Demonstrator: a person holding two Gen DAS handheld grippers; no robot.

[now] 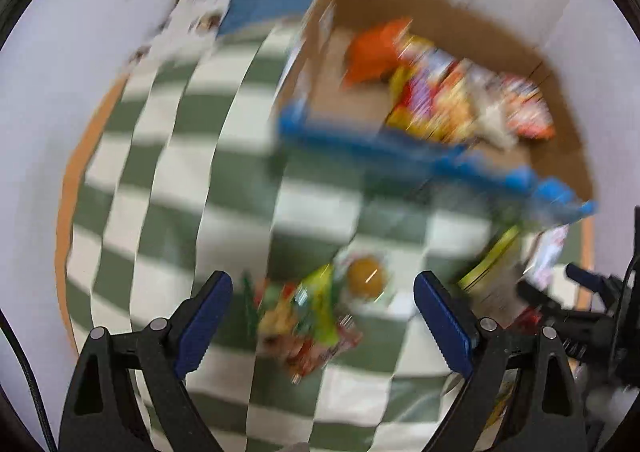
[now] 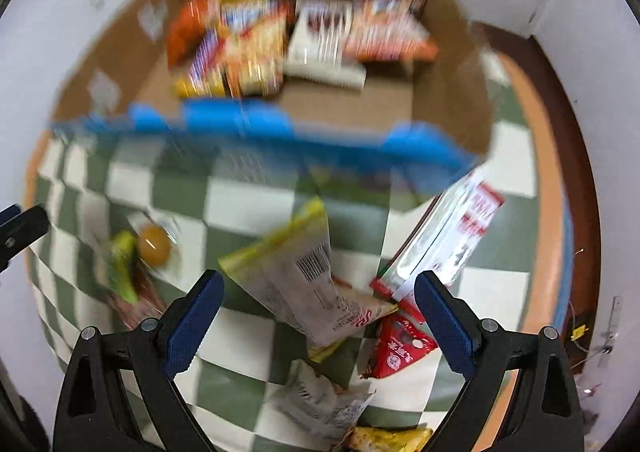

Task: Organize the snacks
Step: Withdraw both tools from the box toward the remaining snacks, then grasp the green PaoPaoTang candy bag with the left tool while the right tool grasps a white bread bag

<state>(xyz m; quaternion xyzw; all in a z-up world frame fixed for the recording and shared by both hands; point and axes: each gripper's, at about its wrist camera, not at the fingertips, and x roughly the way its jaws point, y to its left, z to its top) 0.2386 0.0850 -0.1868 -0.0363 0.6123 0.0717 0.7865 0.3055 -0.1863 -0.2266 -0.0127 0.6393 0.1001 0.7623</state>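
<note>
Both views are motion-blurred. A cardboard box (image 1: 460, 24) with a blue front edge holds several snack packets (image 1: 448, 92); it also shows in the right wrist view (image 2: 352, 112). My left gripper (image 1: 323, 312) is open above a green and red snack packet (image 1: 308, 324) and a round orange jelly cup (image 1: 365, 276) on the checked cloth. My right gripper (image 2: 318, 312) is open and empty over a yellow-edged packet (image 2: 300, 272), beside a red packet (image 2: 396, 348) and a white and red box (image 2: 452, 240). The right gripper appears at the left view's right edge (image 1: 580, 292).
A green and white checked cloth (image 1: 180, 172) covers a round table with an orange rim (image 2: 536, 212). White walls surround it. More packets (image 2: 320, 400) lie near the table's front. A blue item (image 1: 272, 0) lies behind the box.
</note>
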